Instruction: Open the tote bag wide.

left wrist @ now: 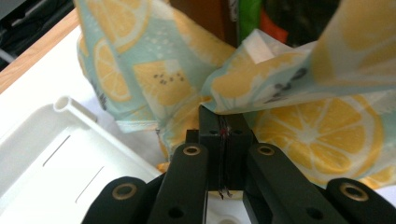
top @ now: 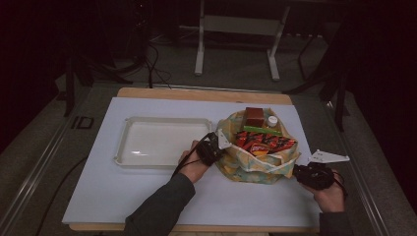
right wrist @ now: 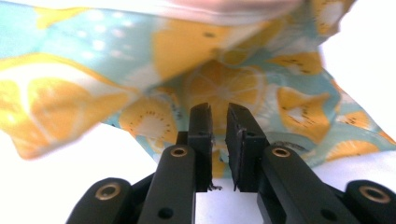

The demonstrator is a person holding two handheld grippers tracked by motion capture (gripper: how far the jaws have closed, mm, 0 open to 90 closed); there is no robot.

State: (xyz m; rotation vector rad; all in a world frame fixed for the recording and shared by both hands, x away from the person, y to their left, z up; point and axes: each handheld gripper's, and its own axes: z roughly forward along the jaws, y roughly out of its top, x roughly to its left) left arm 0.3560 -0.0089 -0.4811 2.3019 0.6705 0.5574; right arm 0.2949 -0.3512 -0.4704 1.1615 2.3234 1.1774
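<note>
Overall, in the high view, a lemon-print fabric bag (top: 255, 160) sits right of centre on the white-covered bench (top: 98, 196), just beside an empty white tray (top: 129, 123) at centre left. The bag's mouth stands open, showing a brown box (top: 254, 116), a white-capped bottle (top: 272, 120), a green strip (top: 262, 130) and red-orange packets (top: 263, 141). The left claw (top: 216, 142) meets the bag's left rim; the right claw (top: 296, 170) sits at its lower right corner.

In the left gripper view, the left claw (left wrist: 224, 130) is clamped tight at the bag (left wrist: 322, 135), at a fold of cloth in the centre of the frame, with the tray (left wrist: 56, 144) at lower left.

In the right gripper view, the right claw (right wrist: 218, 116) stands slightly parted, a narrow gap between its jaws, close against the bag (right wrist: 224, 60) but gripping nothing.

Judgement: the step in hand appears to be securing both sides of the bag. The next move calls for the right claw to advance onto a cloth edge and close before any lifting or spreading.
</note>
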